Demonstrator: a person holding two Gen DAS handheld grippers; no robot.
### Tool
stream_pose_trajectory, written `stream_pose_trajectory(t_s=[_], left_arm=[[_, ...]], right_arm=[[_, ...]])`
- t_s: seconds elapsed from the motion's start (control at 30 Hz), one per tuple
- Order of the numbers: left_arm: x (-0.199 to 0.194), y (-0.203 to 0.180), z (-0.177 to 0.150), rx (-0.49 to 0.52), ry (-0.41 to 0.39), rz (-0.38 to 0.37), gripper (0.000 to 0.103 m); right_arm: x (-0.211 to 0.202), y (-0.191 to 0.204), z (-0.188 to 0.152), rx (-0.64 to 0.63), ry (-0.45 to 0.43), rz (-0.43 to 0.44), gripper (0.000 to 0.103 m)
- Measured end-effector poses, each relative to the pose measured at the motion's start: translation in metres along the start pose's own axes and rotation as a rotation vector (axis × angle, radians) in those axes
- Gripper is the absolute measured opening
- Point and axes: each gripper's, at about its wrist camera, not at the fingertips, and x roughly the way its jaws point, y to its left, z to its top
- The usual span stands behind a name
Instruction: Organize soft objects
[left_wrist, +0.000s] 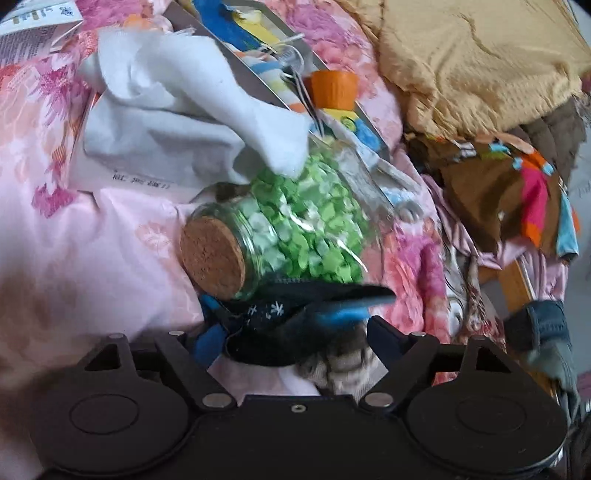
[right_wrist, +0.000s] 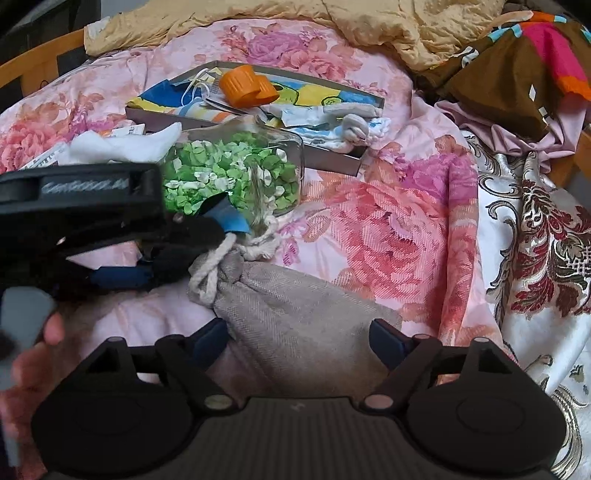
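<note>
Mid-sort on the floral bedspread (right_wrist: 388, 229). Largest soft piece, a beige drawstring pouch (right_wrist: 295, 317), lying between the wide-spread fingers of the right gripper (right_wrist: 299, 336), not yet pinched; closing on its body seems next. Left gripper (left_wrist: 295, 325) holding a dark snowflake-print cloth (left_wrist: 280, 317), apparently a sock, blurred. Shallow grey box (right_wrist: 332, 157) containing colourful fabric, white socks and an orange cap (right_wrist: 245, 85). Corked glass jar (left_wrist: 280, 229) on its side, full of green paper stars.

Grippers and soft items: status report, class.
Left gripper shut on dark snowflake cloth. Right gripper open around beige drawstring bag. Glass jar close ahead.
</note>
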Motion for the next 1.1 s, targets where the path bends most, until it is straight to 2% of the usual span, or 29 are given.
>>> stream_pose_trajectory(t_s=[0.2,0.23,0.3,0.53,0.67,0.83,0.97,1.1], left_arm=[[0.007,0.01,0.007,-0.121,-0.007,0.002,0.075],[0.007,0.01,0.007,-0.116,-0.007,0.007,0.072],[0.009,0.009,0.006,-0.11,-0.005,0.039,0.054],[0.009,0.014,0.004,-0.12,-0.016,0.063,0.037],[0.007,0.022,0.004,-0.147,-0.019,0.064,0.021],[0.001,0.043,-0.003,-0.209,-0.038,0.008,0.012],[-0.006,0.043,-0.009,-0.137,-0.046,0.018,0.008],[-0.015,0.036,-0.013,-0.047,-0.033,0.045,0.008]], right_arm=[[0.002,0.001,-0.001,0.006,0.006,0.015,0.082],[0.002,0.002,-0.001,0.004,0.005,0.015,0.081],[0.001,0.003,-0.001,0.005,0.0,0.018,0.076],[0.002,0.003,-0.001,0.01,0.003,0.037,0.064],[0.003,0.004,-0.001,0.009,0.009,0.044,0.06],[0.008,-0.001,-0.002,0.05,0.015,0.067,0.051],[0.008,-0.008,-0.002,0.113,0.001,0.097,0.037],[0.006,-0.012,-0.001,0.158,-0.018,0.116,0.03]])
